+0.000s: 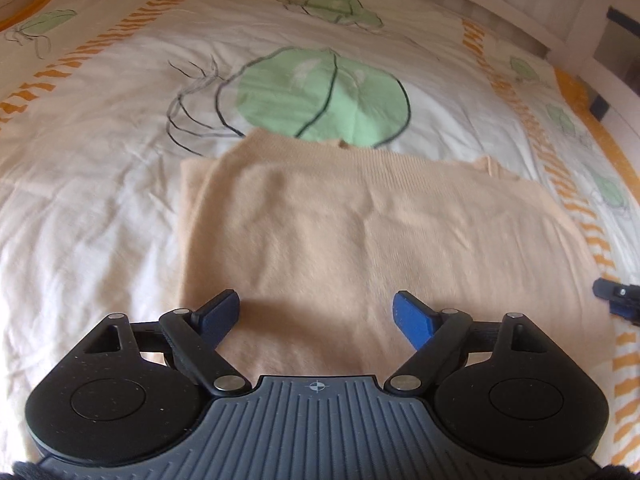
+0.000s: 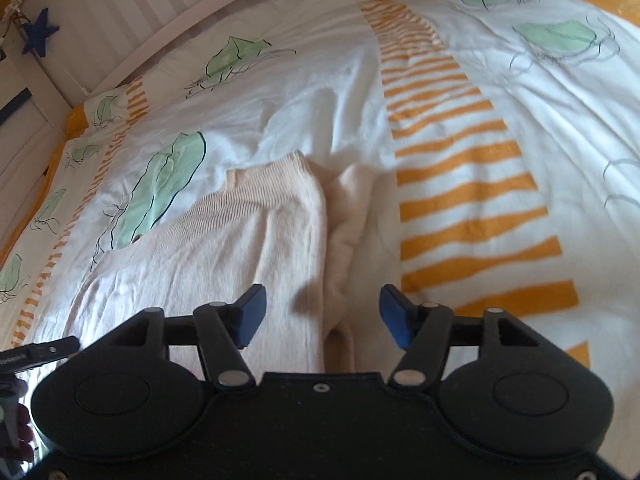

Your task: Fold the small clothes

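Folded peach knit sweater (image 1: pixel 360 232) flat on leaf-print bedspread (image 1: pixel 100 200). Left gripper (image 1: pixel 316 316) and right gripper (image 2: pixel 320 312) fingers wide, empty, above sweater's near edge. Risk: pinching bedspread too, dragging fold askew.

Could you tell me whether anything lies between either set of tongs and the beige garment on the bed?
Nothing visible does. The left tongs hang open directly over the beige garment, and the right tongs stand open above its folded edge. Only the bedspread surrounds it.
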### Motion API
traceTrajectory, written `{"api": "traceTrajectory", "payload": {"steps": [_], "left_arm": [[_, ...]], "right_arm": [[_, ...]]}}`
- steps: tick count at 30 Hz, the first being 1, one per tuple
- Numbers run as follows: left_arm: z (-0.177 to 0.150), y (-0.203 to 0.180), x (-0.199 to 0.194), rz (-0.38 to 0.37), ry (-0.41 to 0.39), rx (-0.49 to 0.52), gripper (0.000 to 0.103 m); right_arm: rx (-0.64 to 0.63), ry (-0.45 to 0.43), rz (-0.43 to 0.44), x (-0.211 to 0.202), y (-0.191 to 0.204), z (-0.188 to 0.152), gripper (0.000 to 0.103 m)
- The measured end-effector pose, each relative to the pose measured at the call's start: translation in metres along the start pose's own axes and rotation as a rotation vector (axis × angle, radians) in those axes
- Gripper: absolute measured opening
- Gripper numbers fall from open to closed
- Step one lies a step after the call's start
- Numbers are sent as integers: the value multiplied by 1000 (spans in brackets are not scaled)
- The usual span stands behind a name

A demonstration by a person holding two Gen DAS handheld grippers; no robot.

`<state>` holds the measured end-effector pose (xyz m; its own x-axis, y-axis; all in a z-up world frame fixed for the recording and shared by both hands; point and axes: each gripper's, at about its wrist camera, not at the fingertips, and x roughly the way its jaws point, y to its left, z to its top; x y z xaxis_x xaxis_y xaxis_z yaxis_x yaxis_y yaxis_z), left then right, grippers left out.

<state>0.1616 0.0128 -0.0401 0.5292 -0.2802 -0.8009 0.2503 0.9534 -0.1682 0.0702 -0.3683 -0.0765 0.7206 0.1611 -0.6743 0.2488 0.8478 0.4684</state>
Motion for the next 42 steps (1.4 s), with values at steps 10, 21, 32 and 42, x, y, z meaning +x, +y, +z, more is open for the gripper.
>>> {"api": "traceTrajectory", "payload": {"steps": [10, 21, 32, 42], "left_arm": [[-1, -26, 31, 47, 43, 97, 103], [1, -29, 33, 67, 79, 101, 103], [7, -27, 39, 72, 158, 71, 103], [8, -28, 37, 66, 157, 90, 98]], "right_arm": [[53, 5, 121, 34, 4, -3, 82], [11, -18, 100, 42, 25, -8, 103], [139, 8, 118, 38, 21, -4, 103], [180, 61, 152, 36, 8, 3, 35]]}}
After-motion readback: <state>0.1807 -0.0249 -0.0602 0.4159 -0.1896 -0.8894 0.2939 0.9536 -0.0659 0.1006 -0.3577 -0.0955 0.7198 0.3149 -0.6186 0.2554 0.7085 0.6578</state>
